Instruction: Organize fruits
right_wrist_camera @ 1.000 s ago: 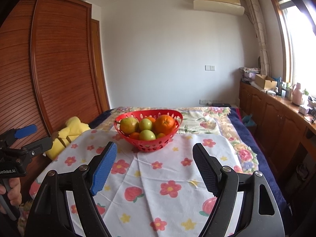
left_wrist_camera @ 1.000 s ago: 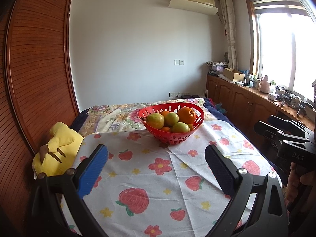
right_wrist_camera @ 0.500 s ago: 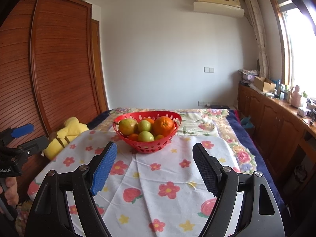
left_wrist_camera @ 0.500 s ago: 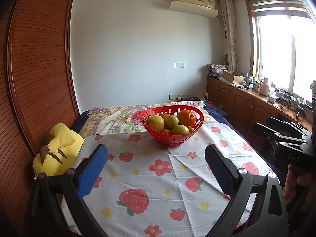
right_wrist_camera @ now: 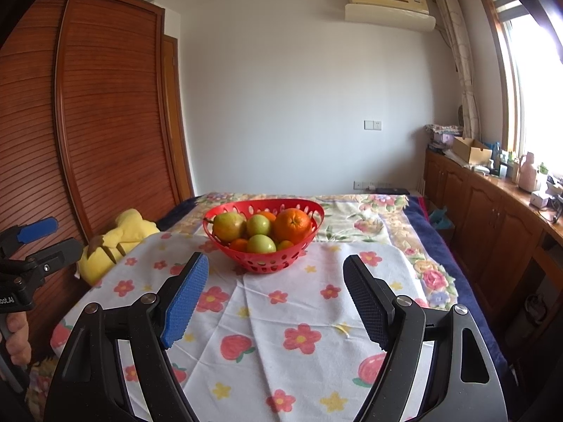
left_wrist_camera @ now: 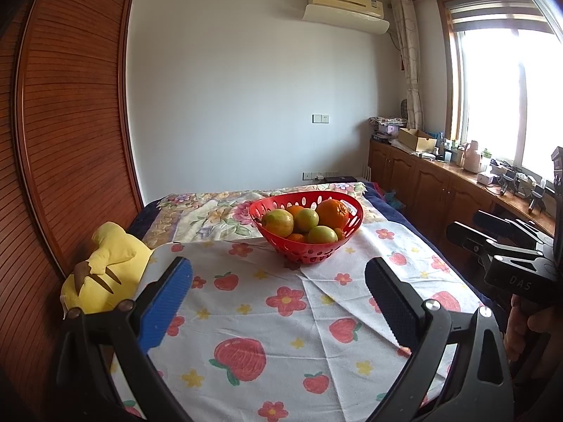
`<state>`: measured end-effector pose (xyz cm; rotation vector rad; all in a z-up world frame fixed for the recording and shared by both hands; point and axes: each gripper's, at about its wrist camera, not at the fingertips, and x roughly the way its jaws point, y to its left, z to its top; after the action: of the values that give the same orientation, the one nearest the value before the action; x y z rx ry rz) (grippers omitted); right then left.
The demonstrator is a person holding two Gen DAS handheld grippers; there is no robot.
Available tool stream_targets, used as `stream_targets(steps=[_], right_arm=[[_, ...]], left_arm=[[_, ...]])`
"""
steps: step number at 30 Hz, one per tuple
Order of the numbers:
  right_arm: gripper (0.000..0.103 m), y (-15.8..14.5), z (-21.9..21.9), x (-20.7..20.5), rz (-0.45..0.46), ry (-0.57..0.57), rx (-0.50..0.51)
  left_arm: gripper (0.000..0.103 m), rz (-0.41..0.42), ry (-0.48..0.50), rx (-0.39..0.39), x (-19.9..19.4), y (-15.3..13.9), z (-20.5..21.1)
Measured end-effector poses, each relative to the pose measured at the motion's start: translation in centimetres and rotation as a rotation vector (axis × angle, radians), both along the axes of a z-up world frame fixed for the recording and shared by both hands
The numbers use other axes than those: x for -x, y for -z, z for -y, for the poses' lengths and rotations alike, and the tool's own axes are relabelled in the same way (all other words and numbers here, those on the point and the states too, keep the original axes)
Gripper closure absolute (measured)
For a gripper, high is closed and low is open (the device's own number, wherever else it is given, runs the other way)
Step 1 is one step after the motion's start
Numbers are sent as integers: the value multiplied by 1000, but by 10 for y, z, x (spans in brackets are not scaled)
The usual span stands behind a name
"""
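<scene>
A red perforated basket stands on the flowered cloth, also in the right wrist view. It holds a large orange, a yellow-green pear, green fruits and small oranges. My left gripper is open and empty, well short of the basket. My right gripper is open and empty, just in front of the basket.
A yellow plush toy lies at the cloth's left edge by the wooden wardrobe. A wooden cabinet with clutter runs along the right under the window. A quilt lies beyond the basket.
Both views drifted slightly: the basket sits a little higher and left in each. Both grippers stay open and empty.
</scene>
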<state>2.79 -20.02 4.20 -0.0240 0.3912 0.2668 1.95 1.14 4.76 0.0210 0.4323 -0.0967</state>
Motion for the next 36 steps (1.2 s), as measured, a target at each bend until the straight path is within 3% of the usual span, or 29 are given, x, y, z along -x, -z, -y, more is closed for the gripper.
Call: stream_targets(steps=[36], right_arm=[[22,-2,-2,0,1,-2,0]], left_arm=[[4,9,-5,1,3,-4,-1]])
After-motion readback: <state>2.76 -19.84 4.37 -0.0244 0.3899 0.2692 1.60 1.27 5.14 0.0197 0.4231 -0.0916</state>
